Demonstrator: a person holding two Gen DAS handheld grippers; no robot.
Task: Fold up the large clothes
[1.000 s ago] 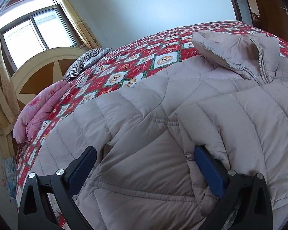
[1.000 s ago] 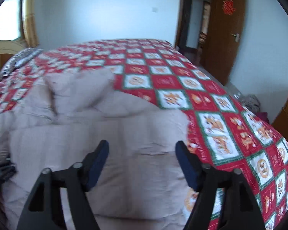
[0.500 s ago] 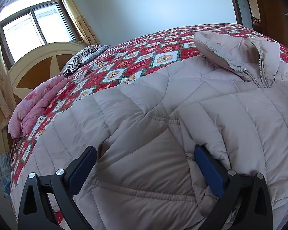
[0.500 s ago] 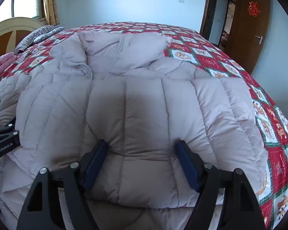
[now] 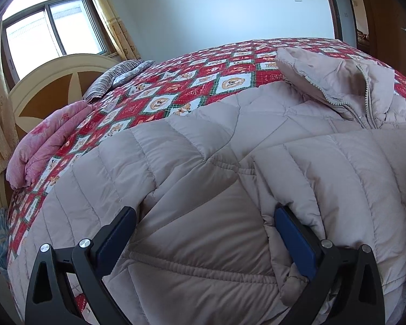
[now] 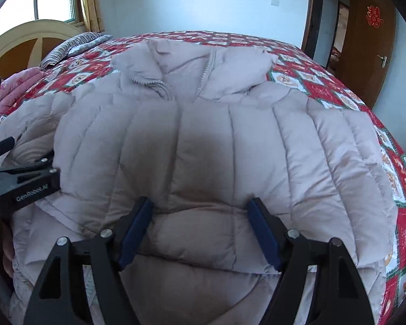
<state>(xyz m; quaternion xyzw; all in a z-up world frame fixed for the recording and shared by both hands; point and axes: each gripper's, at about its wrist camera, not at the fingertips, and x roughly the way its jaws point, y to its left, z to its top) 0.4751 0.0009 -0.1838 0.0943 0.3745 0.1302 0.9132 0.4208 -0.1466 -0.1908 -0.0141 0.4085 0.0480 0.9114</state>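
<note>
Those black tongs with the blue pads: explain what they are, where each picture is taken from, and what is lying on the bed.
There is no robot here. A person holds a pair of hand-held tongs in each hand, and a small wide-angle camera on each pair looks forward along its two fingers. So one picture is the view from the left tongs, the other from the right tongs. In the right view you can also see the left tongs from the side, at the left edge.

On the bed, over a red patterned quilt, lies a pale padded jacket, its collar and zipper at the far end. A striped pillow and a folded pink blanket lie near the headboard.

Both tongs stand wide open, with puffy jacket fabric bulging between the pads. Nothing is clamped yet.
</note>
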